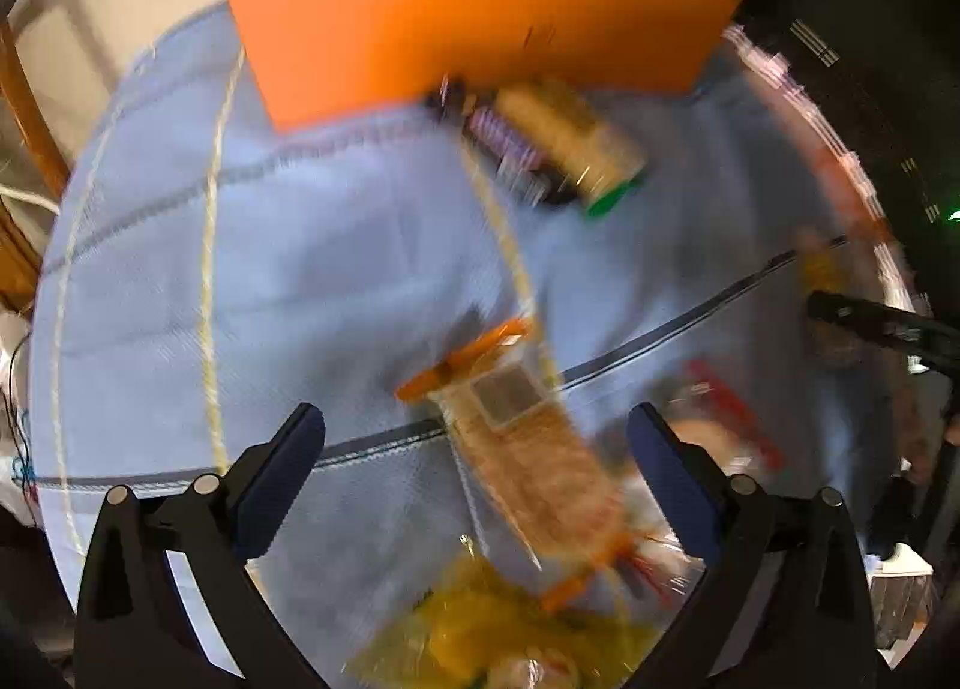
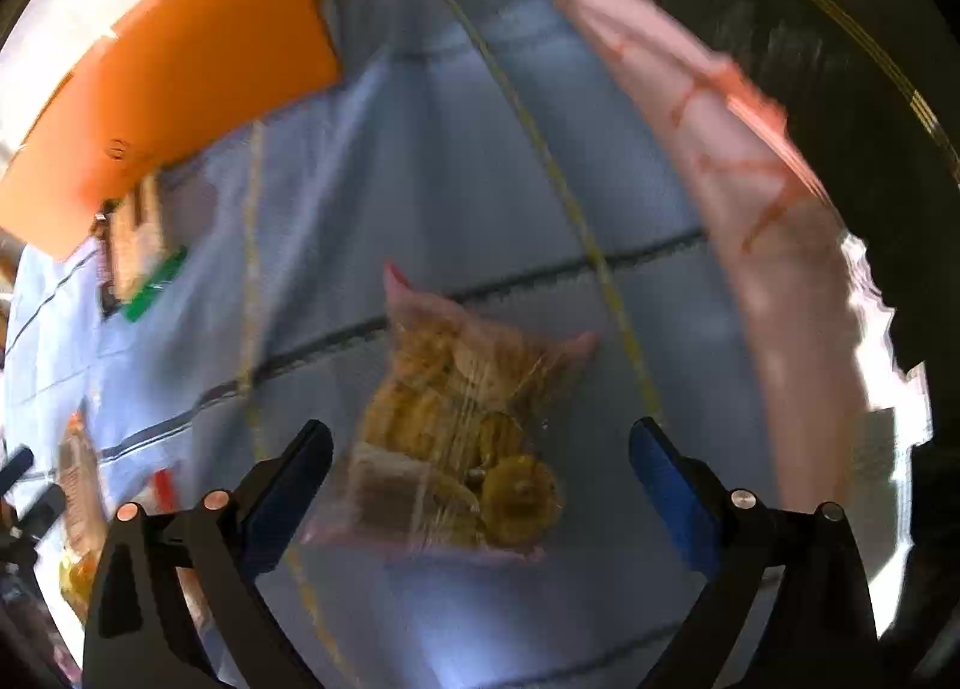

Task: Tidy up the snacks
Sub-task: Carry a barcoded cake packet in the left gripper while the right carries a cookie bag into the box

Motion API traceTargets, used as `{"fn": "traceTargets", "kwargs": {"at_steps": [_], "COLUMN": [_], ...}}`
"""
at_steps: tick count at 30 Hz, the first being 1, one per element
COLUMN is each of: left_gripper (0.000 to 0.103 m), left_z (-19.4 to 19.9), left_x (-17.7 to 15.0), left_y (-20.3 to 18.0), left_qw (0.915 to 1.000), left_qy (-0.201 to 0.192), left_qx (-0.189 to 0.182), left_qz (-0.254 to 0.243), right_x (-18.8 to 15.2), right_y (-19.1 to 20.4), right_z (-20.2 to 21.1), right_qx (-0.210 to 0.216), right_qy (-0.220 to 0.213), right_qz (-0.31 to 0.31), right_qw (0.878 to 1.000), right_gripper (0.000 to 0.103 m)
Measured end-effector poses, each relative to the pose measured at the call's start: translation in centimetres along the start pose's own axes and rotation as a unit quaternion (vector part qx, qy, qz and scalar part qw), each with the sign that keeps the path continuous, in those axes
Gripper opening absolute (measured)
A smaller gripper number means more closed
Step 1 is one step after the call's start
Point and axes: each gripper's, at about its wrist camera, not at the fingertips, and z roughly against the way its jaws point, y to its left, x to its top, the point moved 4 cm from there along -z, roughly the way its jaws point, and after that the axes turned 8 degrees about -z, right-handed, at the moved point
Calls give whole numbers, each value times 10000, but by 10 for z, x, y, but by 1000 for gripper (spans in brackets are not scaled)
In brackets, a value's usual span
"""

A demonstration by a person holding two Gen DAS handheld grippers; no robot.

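Note:
Both views are blurred. My left gripper (image 1: 477, 440) is open above a long clear packet of brown bars with orange ends (image 1: 525, 452) on the light blue cloth (image 1: 288, 269). A yellow snack bag (image 1: 510, 635) lies just below it. My right gripper (image 2: 480, 449) is open over a clear bag of golden round cookies (image 2: 462, 437); nothing is held. An orange box (image 1: 480, 17) stands at the far side, also in the right wrist view (image 2: 174, 89). A cracker packet with a green end (image 1: 570, 143) lies in front of it.
A red-and-white packet (image 1: 732, 419) lies right of the left gripper. A pink patterned cloth (image 2: 750, 197) borders the blue cloth on the right. The other gripper's black tip (image 1: 870, 323) shows at the right edge. Wooden furniture (image 1: 24, 119) stands at left.

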Motion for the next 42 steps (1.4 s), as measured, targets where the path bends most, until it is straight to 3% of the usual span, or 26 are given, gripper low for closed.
{"fn": "traceTargets", "kwargs": {"at_steps": [1,2,3,4,5,6,10,14,21,25,29,30,31,32,33,36,39,42], "left_gripper": [95,96,78,57,46,35,35,35,35,35,36,53,99,95,99,99,99,99], "left_z": [-8,-14,-13,-11,-7,-3,34,81,159,177,182,181,182,181,179,170,158,146], "left_x": [0,0,1,3,5,6,15,53,171,226,269,277,287,293,295,285,236,164], "left_y": [1,0,-4,-12,-15,-16,-18,-2,37,55,58,62,68,75,80,88,82,63], "left_qw": [9999,10000,9995,9986,9988,9995,9991,9977,9883,9835,9803,9787,9768,9756,9762,9817,9858,9873], "left_qy": [101,49,-30,-54,-31,66,-170,-407,-1195,-1292,-1382,-1482,-1570,-1636,-1690,-1492,-1108,-885], "left_qx": [-49,74,279,318,214,-19,-394,508,881,1228,1323,1341,1419,1448,1360,1175,1259,1264], "left_qz": [65,37,-143,-428,-436,-306,-26,-208,-346,-308,-499,-462,-326,-196,-53,103,-81,-365], "right_x": [-1,-1,-2,-4,-5,-4,5,35,142,219,260,265,274,277,280,265,227,154], "right_y": [-1,2,5,8,12,14,21,47,115,161,186,187,195,198,202,202,179,156], "right_z": [-4,0,1,3,6,11,43,98,187,204,200,200,196,195,192,194,199,185], "right_qx": [67,91,138,-85,-198,-51,419,708,1263,1253,1291,1399,1653,1752,1738,1427,1266,1159], "right_qy": [20,-253,-299,-328,-372,-311,-299,-720,-1470,-1673,-1627,-1628,-1546,-1525,-1526,-1644,-1590,-1284], "right_qz": [-91,-53,4,105,222,191,-12,240,688,824,749,744,724,717,774,1092,1303,1666], "right_qw": [9999,9996,9995,9994,9989,9993,9987,9946,9786,9744,9753,9738,9713,9700,9698,9699,9704,9707], "right_gripper": [100,98,88,69,61,57,55,55,55,55,59,75,100,100,99,99,99,99]}}
